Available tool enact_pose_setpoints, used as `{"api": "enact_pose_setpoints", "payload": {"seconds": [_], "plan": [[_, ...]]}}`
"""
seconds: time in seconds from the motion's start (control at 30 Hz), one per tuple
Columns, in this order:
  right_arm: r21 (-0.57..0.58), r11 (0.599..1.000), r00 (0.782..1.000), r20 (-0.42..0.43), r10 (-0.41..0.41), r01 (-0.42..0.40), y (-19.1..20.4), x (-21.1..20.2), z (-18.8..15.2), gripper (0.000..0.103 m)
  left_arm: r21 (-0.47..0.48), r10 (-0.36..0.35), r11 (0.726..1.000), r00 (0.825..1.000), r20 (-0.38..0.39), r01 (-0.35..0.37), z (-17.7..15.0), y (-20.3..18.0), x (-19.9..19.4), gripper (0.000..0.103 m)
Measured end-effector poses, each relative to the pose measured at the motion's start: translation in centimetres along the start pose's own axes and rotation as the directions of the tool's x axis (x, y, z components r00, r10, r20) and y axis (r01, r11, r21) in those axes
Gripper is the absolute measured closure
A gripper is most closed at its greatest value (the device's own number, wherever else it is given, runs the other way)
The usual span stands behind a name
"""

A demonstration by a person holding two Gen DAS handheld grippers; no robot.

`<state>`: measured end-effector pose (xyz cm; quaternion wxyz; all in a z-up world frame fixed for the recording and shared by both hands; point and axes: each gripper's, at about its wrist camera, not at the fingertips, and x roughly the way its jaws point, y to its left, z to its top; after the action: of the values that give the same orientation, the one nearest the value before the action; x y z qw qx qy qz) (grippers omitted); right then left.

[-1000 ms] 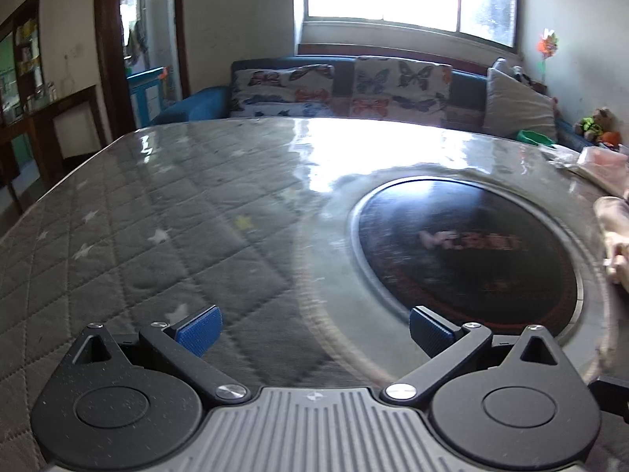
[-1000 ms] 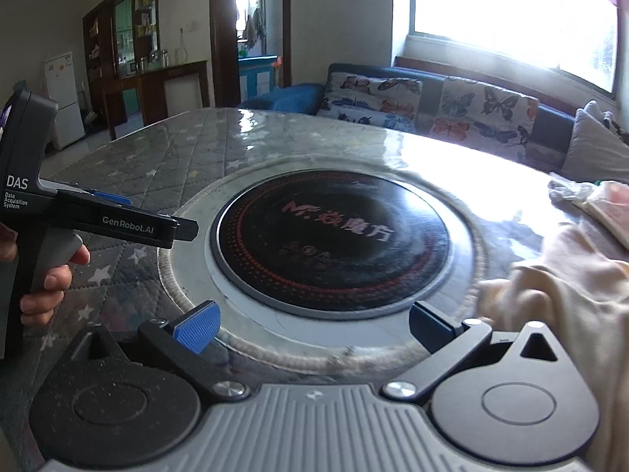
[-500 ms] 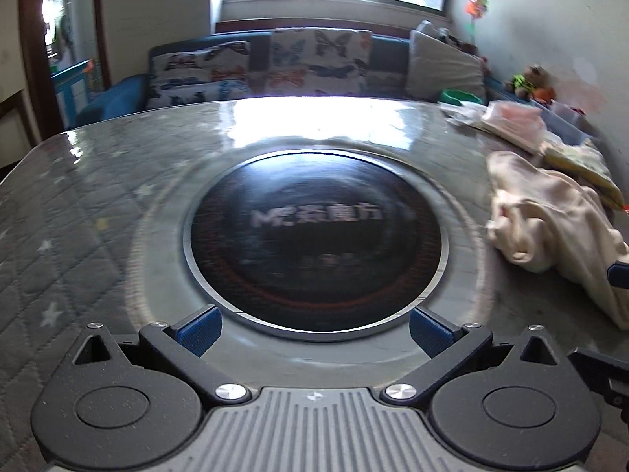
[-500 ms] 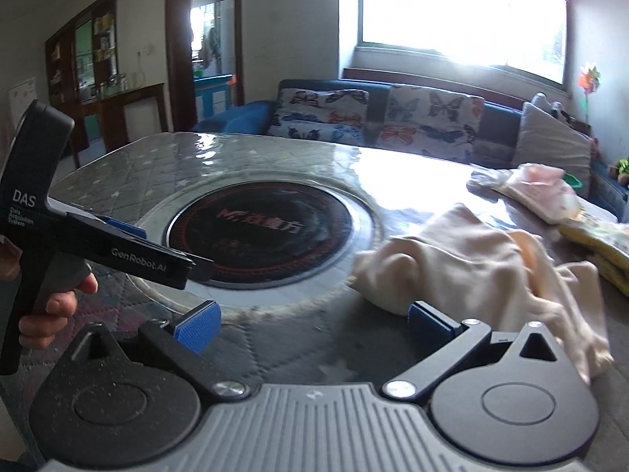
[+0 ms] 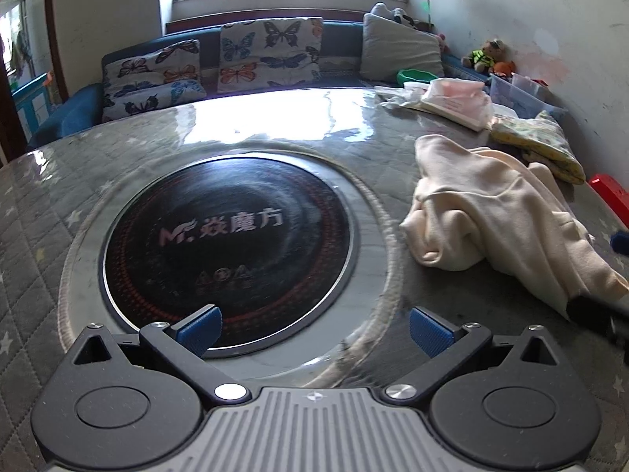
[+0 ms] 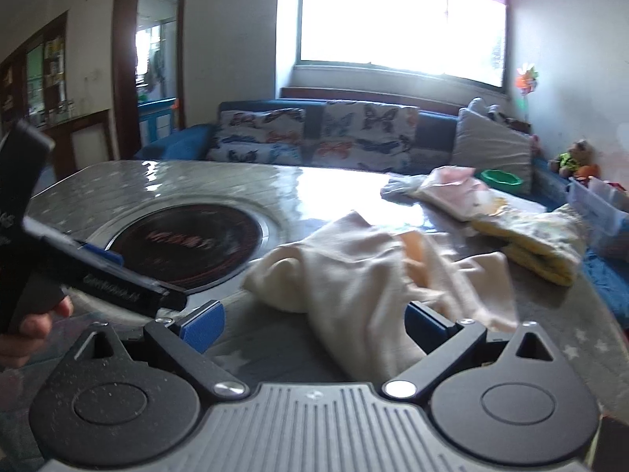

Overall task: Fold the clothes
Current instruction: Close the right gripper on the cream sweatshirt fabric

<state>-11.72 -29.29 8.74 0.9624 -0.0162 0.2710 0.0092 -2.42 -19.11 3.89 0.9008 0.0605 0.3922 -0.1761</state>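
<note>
A crumpled cream garment (image 5: 499,220) lies on the right side of the table; in the right wrist view (image 6: 365,275) it lies just ahead, its near end between the jaws. My right gripper (image 6: 314,324) is open over that near end. My left gripper (image 5: 314,328) is open and empty above the near rim of the black round hotplate (image 5: 232,244), left of the garment. The left tool also shows at the left of the right wrist view (image 6: 98,275).
The table (image 5: 59,181) has a grey quilted cover under glass. A folded yellow patterned garment (image 5: 538,141) and a pink one (image 5: 456,102) lie at its far right. A red object (image 5: 609,192) is at the right edge. A sofa with butterfly cushions (image 5: 267,55) stands behind.
Both grippers have swung right. The cream garment has come into the left view, and the right gripper has closed in until the garment's near end lies between its open jaws.
</note>
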Motion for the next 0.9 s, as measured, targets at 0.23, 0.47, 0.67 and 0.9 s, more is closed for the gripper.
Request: {"api": "enact_pose_setpoints", "payload": {"seconds": [0.23, 0.47, 0.67, 0.9], "plan": [[0.042, 0.999, 0.999, -0.02, -0.029, 0.03, -2.2, 1.7, 0.5, 0.015, 0.017, -0.001, 1.0, 1.0, 0.0, 0.001, 1.0, -1.0, 0.2, 0.0], [0.083, 0.994, 0.996, -0.053, -0.067, 0.072, -3.9, 3.4, 0.2, 0.022, 0.043, -0.002, 0.999, 1.0, 0.01, 0.002, 2.0, -1.9, 0.3, 0.0], [0.148, 0.987, 0.992, -0.114, -0.044, 0.061, -5.4, 5.1, -0.2, 0.049, 0.053, -0.01, 0.999, 1.0, 0.022, 0.008, 2.7, -2.4, 0.1, 0.0], [0.151, 0.989, 0.998, -0.058, 0.0, 0.009, -4.6, 3.9, -0.5, 0.094, 0.049, -0.012, 0.999, 0.999, 0.035, 0.01, 3.5, -2.4, -0.3, 0.0]]}}
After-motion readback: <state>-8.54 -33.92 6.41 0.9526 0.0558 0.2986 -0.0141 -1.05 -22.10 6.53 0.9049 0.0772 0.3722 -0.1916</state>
